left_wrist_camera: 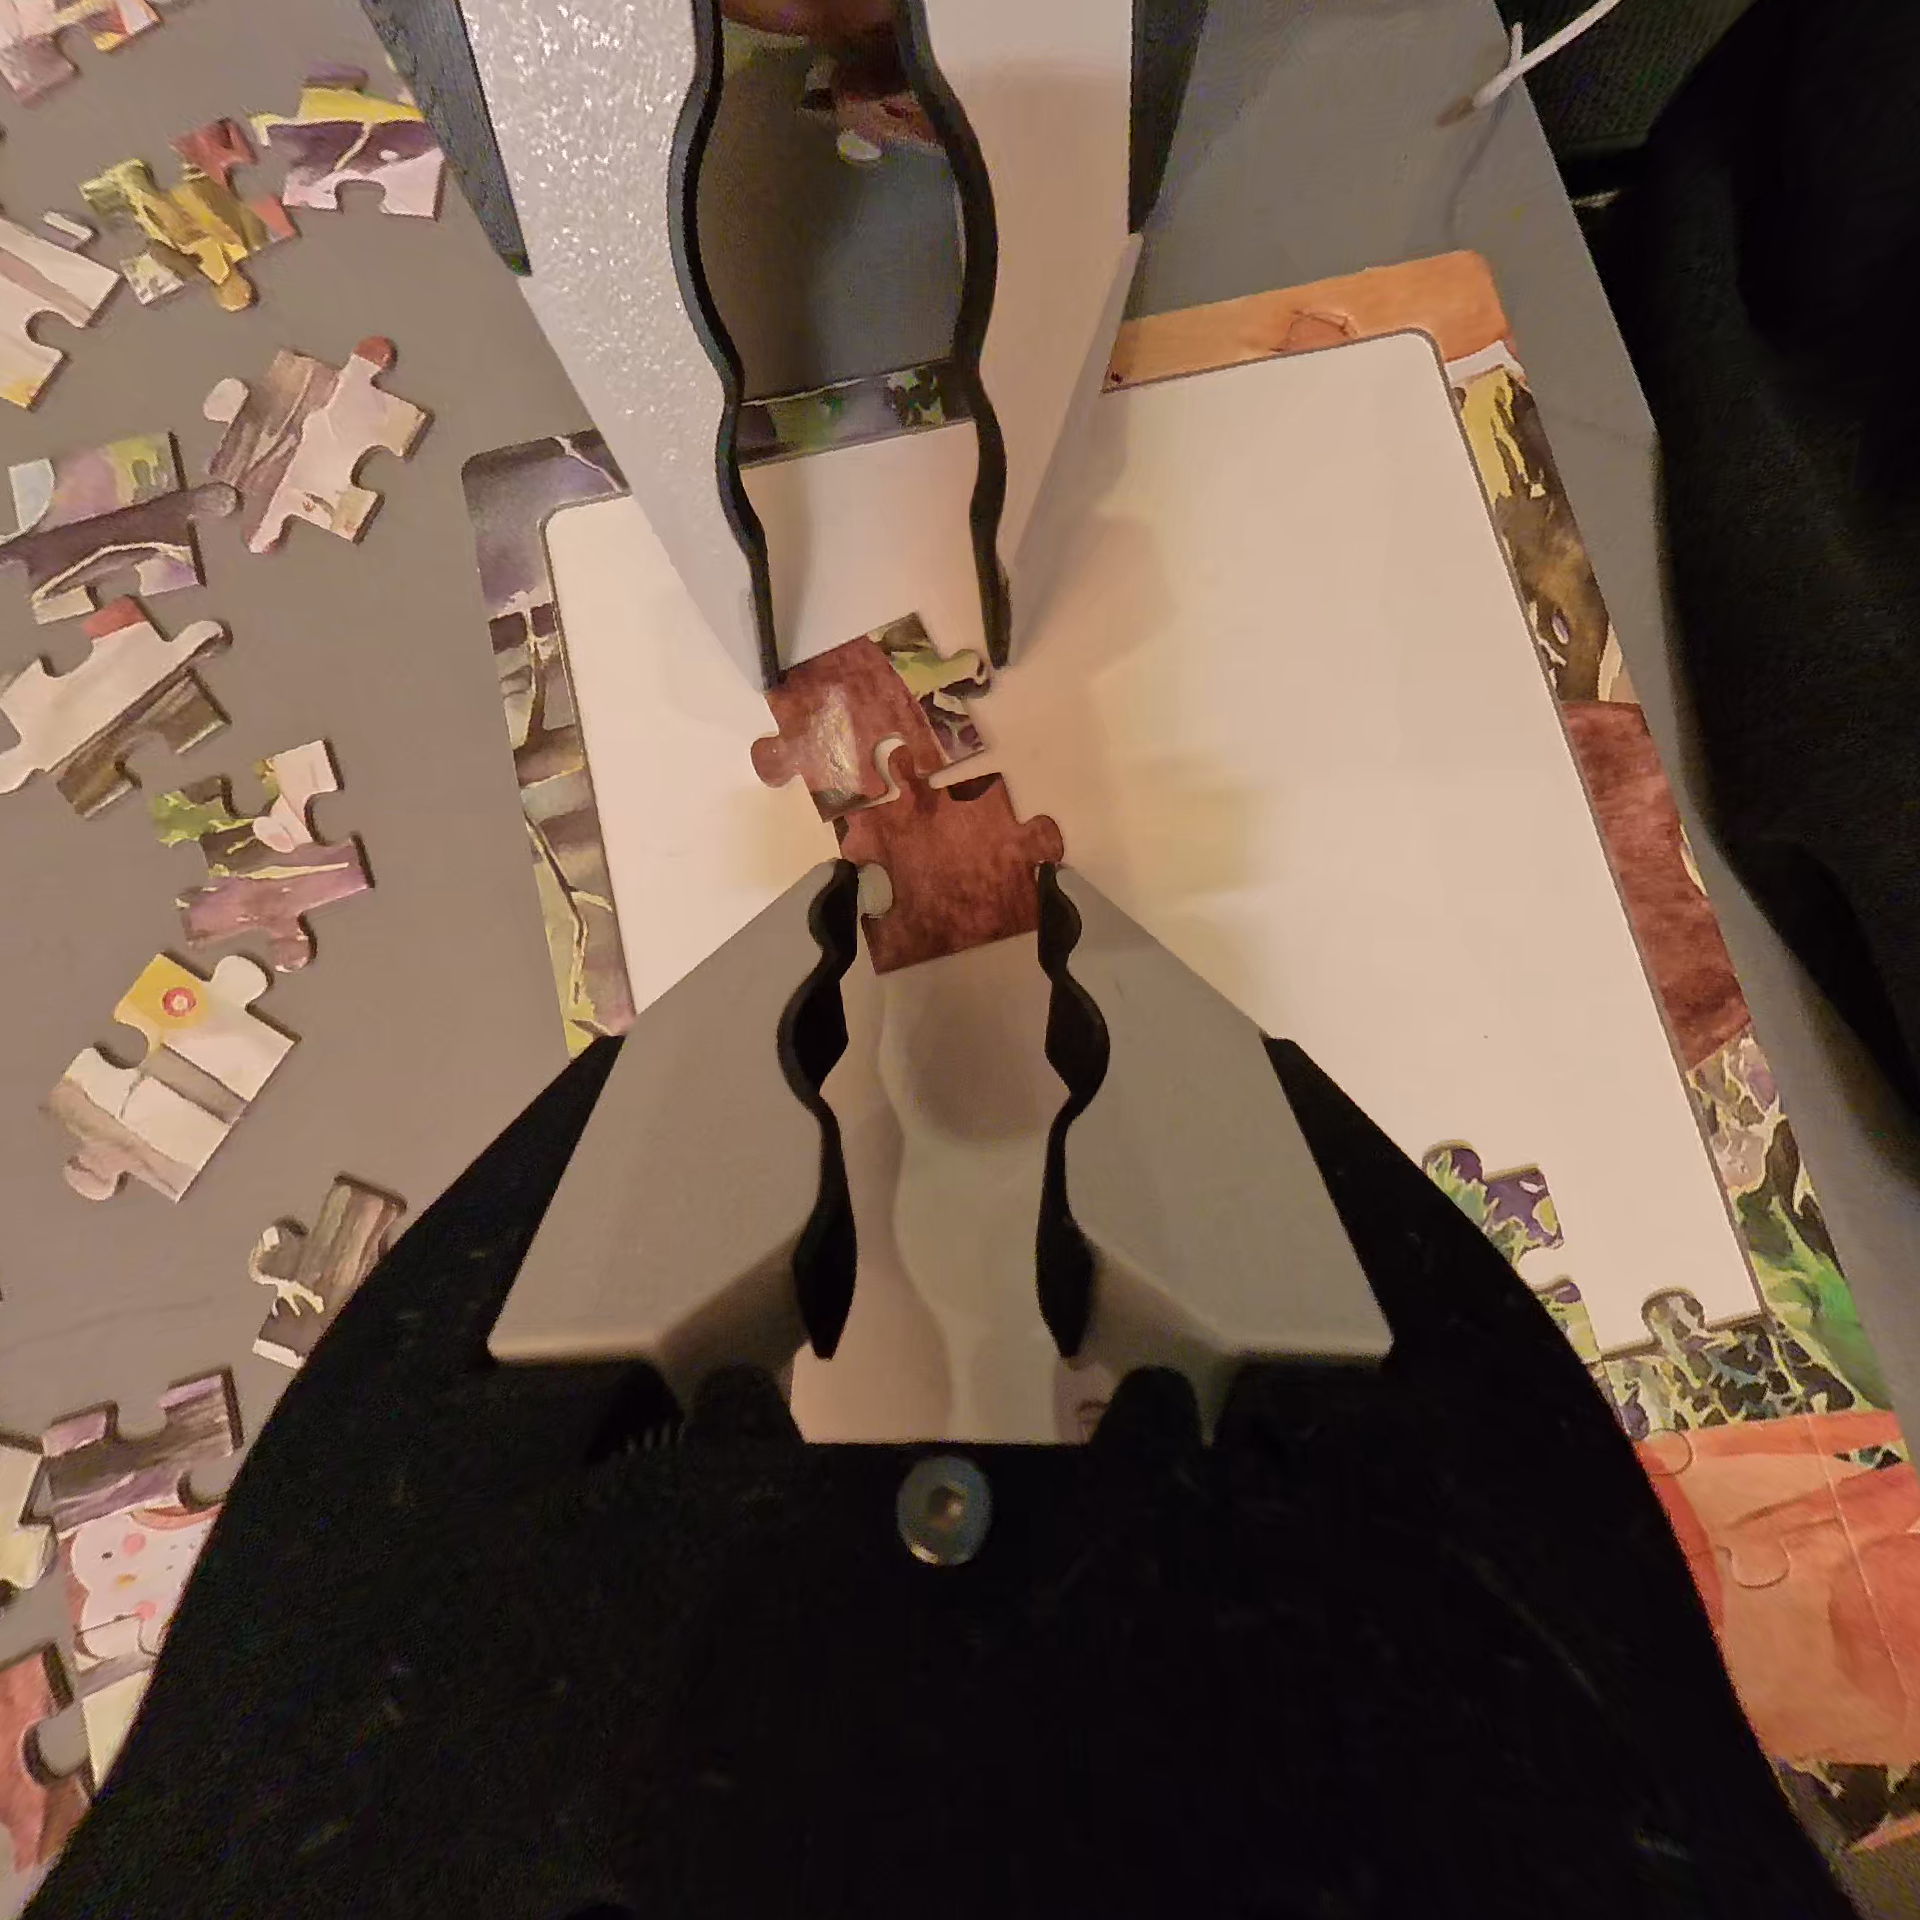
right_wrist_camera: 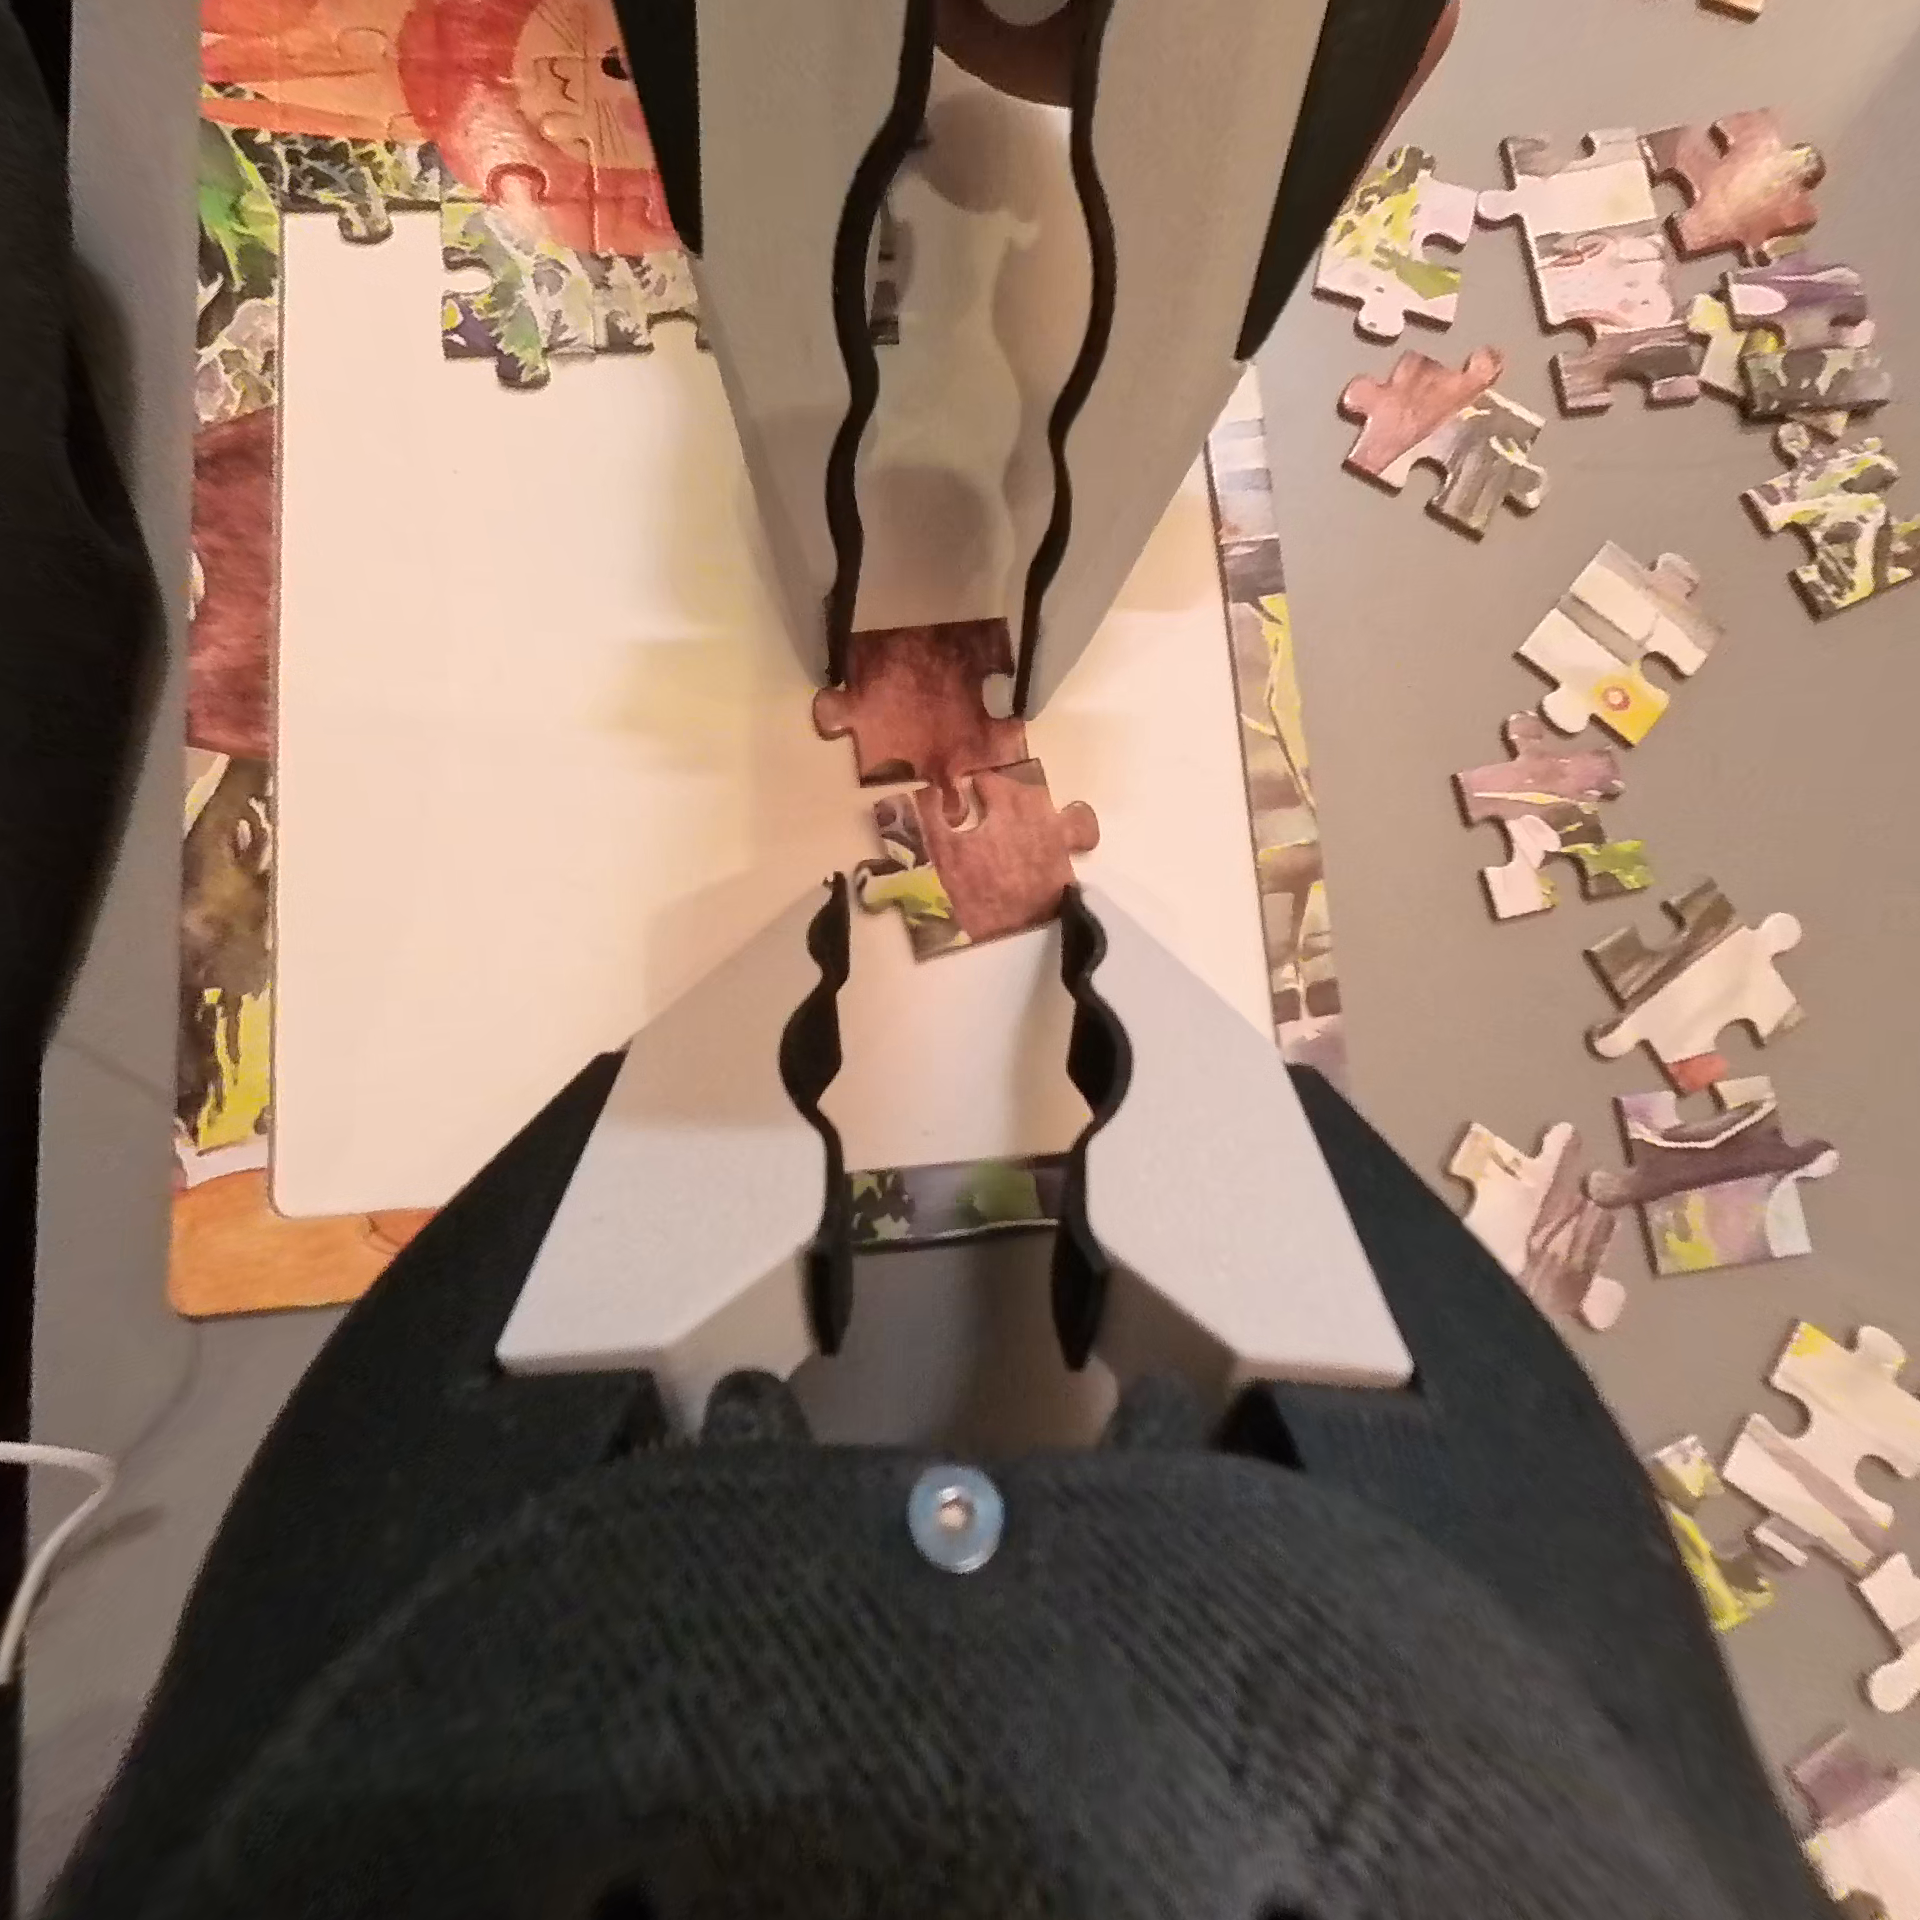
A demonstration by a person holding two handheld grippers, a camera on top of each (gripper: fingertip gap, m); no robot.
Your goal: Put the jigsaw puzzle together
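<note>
While the left gripper (left_wrist_camera: 948, 883) pinches a brown piece (left_wrist_camera: 951, 894), the right gripper (right_wrist_camera: 951, 909) pinches its brown-green neighbour (right_wrist_camera: 987, 862), tabs meeting over the white tray (left_wrist_camera: 1299, 727)

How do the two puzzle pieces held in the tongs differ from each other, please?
Colour: the all-brown piece is brown throughout, while the brown-and-green piece has a green and purple patch beside its brown.
Holder: the all-brown piece sits in the left tongs, the brown-and-green piece in the right tongs.
Shared: both are over the white board and meet at one tab, with a gap beside it.
</note>
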